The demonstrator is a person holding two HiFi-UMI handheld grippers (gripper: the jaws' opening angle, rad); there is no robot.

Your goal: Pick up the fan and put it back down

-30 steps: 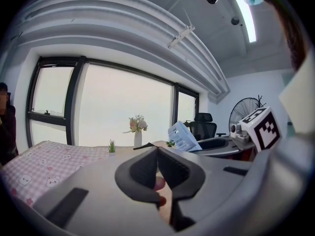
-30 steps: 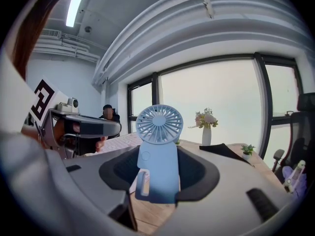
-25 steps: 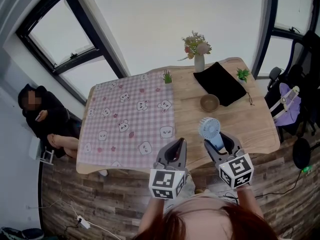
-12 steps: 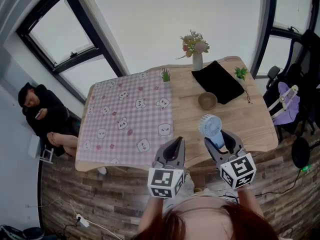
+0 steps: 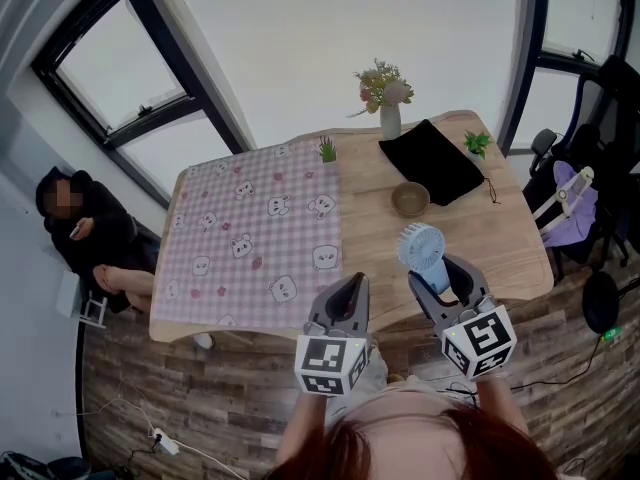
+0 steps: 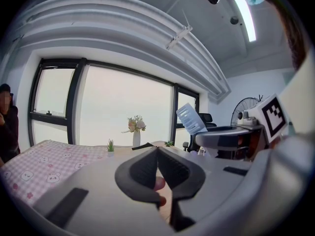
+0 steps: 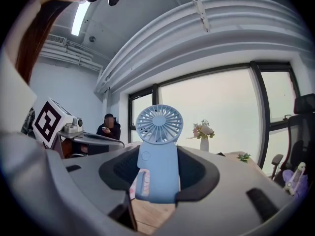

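Right claw clamps the handle of the blue handheld fan, upright and apparently clear of the wooden worktop; left claw closed, empty. Lift step in hand; next calls for a level descent, seating the base before release

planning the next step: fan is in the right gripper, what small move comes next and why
Probably lower the right gripper until the fan rests on the bare wood of the table, keeping the grip. The jaws clamp the fan's handle, it stands upright, and wood shows beneath its base, so it seems already lifted.
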